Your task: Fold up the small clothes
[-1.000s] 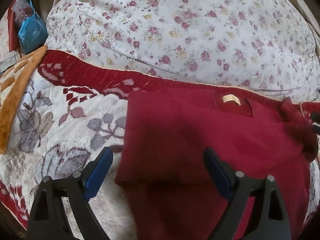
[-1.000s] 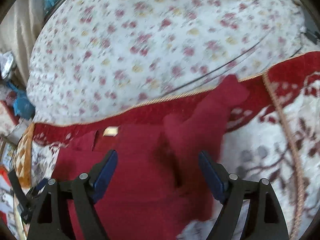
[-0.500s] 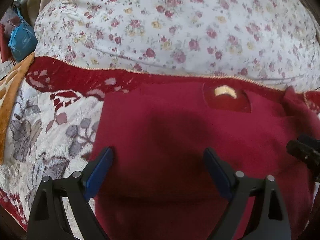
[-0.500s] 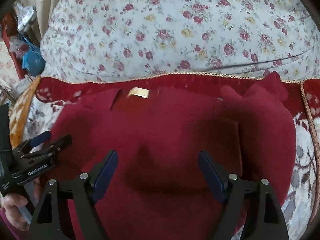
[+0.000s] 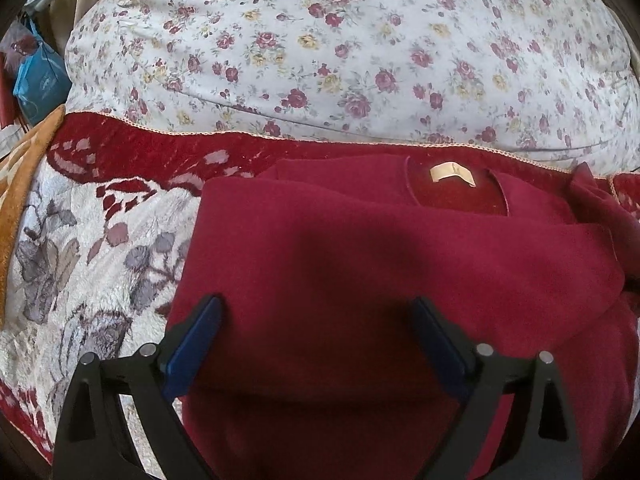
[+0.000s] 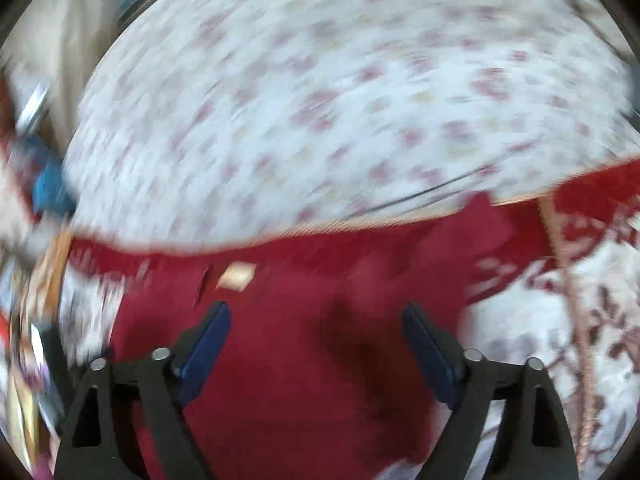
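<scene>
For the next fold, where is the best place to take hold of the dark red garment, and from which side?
Probably the dark red garment is best taken at its left edge, which lies flat and free on the patterned blanket. The left gripper, open above the cloth, could come in from the blanket side so one finger slides beneath. The bunched right side looks harder to pinch cleanly.

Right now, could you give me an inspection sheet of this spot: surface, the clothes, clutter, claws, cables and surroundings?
Surface: blanket, red and white, leaf pattern.
Job's things: red top lying flat, partly folded, tag at the neck, a sleeve bunched at its far right.
Clutter: blue bag at far left.
Claws: left claw open over the top, holding nothing; right claw open over the top, jaws just opening, nothing between them, view blurred.
Cables: thin dark line across the quilt; cannot tell what it is.
Surroundings: floral quilt behind the blanket.
</scene>
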A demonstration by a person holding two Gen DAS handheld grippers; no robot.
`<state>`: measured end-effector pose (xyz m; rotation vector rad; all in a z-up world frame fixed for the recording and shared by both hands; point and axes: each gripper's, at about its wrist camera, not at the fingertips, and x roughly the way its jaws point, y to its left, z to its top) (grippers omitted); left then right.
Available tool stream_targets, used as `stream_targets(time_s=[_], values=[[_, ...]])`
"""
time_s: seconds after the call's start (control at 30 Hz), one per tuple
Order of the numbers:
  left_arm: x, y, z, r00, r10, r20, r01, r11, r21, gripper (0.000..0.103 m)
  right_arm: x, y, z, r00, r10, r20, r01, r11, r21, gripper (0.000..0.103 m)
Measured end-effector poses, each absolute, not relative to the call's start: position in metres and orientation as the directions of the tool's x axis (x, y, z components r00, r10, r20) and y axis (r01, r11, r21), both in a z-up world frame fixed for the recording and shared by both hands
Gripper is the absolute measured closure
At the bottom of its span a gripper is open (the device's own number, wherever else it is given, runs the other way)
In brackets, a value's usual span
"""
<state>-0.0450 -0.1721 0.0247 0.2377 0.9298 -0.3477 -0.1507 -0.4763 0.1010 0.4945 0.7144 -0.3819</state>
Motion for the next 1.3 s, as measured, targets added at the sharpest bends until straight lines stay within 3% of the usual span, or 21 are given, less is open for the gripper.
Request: stream_targets(time_s=[0.17, 0.43, 0.47, 0.53, 0.57, 0.6, 0.77, 1.0, 1.13, 1.3], values=[[-0.045, -0.174, 0.024, 0.552, -0.181, -0.814, 0.391, 0.919, 0.061, 0.008, -0.134, -0.560, 0.060, 0.589, -0.214, -0.780, 0.650, 0.699, 0.298, 0.008], [-0.044, -0.178, 0.020, 0.546, -0.185, -0.817, 0.405, 0.912, 0.065, 0.002, -0.088, -0.608, 0.014, 0.539, -0.179, -0.823, 0.679, 0.671, 0.299, 0.032], [-0.043, -0.178, 0.020, 0.545, -0.185, -0.818, 0.407, 0.911, 0.064, 0.002, -0.083, -0.611, 0.009, 0.539, -0.168, -0.825, 0.679, 0.667, 0.308, 0.042], [-0.042, -0.177, 0.020, 0.540, -0.192, -0.819, 0.409, 0.911, 0.056, 0.002, -0.073, -0.615, -0.001, 0.544, -0.142, -0.827, 0.666, 0.673, 0.322, 0.071], [-0.042, -0.177, 0.020, 0.538, -0.194, -0.820, 0.410, 0.911, 0.053, 0.002, -0.071, -0.614, -0.004, 0.542, -0.130, -0.830, 0.658, 0.681, 0.323, 0.092], [-0.041, -0.176, 0.020, 0.535, -0.197, -0.822, 0.411, 0.910, 0.050, 0.002, -0.071, -0.613, -0.005, 0.543, -0.127, -0.830, 0.655, 0.683, 0.324, 0.095], [-0.038, -0.168, 0.028, 0.514, -0.241, -0.823, 0.419, 0.908, -0.004, 0.002, -0.102, -0.609, 0.034, 0.638, -0.135, -0.758, 0.605, 0.697, 0.385, 0.095], [-0.033, -0.139, 0.056, 0.572, -0.255, -0.780, 0.345, 0.937, -0.053, 0.002, -0.144, -0.570, 0.149, 0.761, -0.166, -0.627, 0.465, 0.813, 0.350, 0.095], [-0.026, -0.116, 0.065, 0.582, -0.259, -0.771, 0.291, 0.951, -0.099, 0.002, -0.140, -0.506, 0.194, 0.810, -0.071, -0.582, 0.301, 0.903, 0.308, 0.095], [-0.018, -0.087, 0.077, 0.611, -0.262, -0.747, 0.219, 0.963, -0.159, 0.002, -0.108, -0.392, 0.186, 0.767, 0.091, -0.636, 0.079, 0.969, 0.234, 0.095]])
